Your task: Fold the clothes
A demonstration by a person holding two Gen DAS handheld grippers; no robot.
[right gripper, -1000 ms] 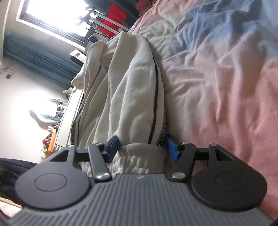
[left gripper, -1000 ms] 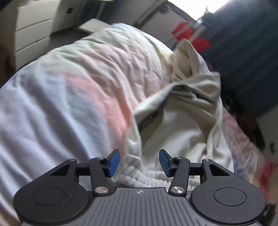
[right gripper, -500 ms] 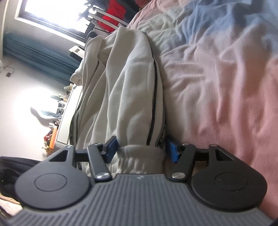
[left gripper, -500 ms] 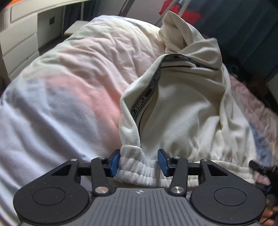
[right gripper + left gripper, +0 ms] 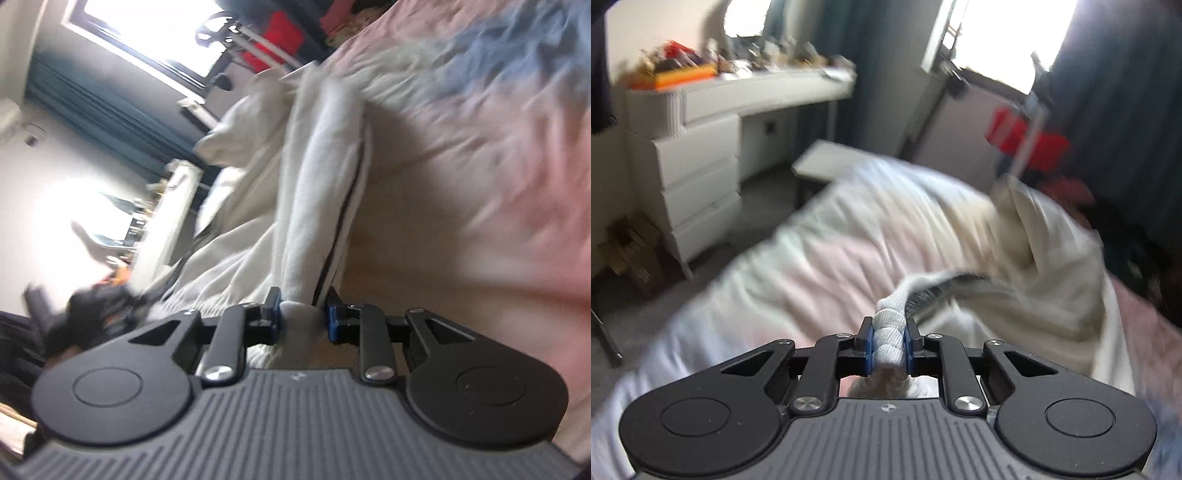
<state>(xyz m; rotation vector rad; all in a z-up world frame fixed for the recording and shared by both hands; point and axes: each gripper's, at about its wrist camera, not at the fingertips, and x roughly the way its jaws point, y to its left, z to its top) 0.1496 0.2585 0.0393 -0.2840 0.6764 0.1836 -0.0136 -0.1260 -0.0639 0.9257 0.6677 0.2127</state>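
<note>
Both grippers are clamped on the ribbed hem of the cream garment (image 5: pixel 1049 295): the left gripper (image 5: pixel 888 347) pinches a tight roll at lower centre, the right gripper (image 5: pixel 303 319) a thicker bunch. The garment trails over the bed (image 5: pixel 798 273) toward the upper right. It looks soft, limp and light; the thick hem seems the surest hold. The quilt is rumpled. A dresser (image 5: pixel 698 177) stands at left.

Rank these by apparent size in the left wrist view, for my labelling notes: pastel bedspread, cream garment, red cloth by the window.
1. Pastel bedspread
2. Cream garment, nearer the camera, so unsure
3. Red cloth by the window
</note>
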